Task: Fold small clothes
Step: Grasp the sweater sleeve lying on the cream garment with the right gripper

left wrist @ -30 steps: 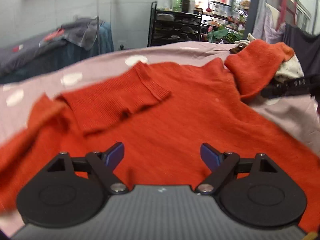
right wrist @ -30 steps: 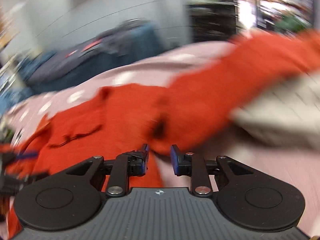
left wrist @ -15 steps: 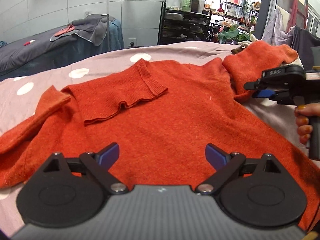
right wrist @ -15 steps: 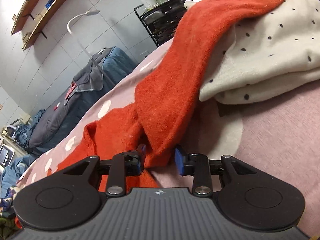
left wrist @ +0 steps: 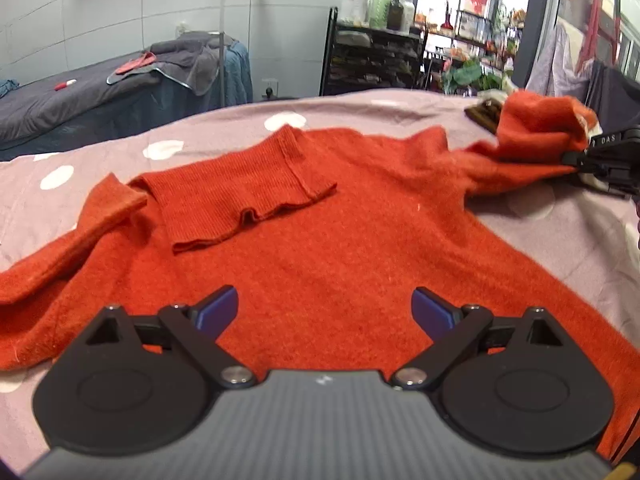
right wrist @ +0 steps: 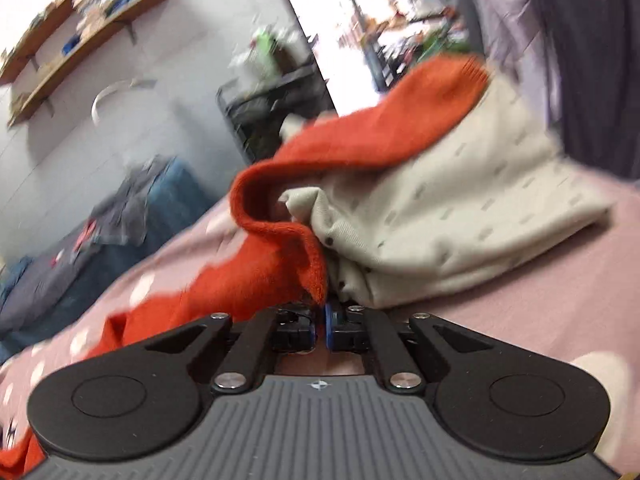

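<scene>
Pinching orange sweater (left wrist: 340,240) sleeve (right wrist: 296,248) – right gripper (right wrist: 321,326) jaws just closed; left gripper (left wrist: 325,312) jaws spread

Beyond the dotted pink bedsheet (left wrist: 224,136) stood a black shelf rack (left wrist: 372,60), left of it a grey-covered bed (left wrist: 80,96)

right gripper (right wrist: 320,326): jaws have just been closing, now pinch the orange sleeve (right wrist: 280,256) edge
left gripper (left wrist: 325,308): jaws have just been opening, wider over sweater body
</scene>
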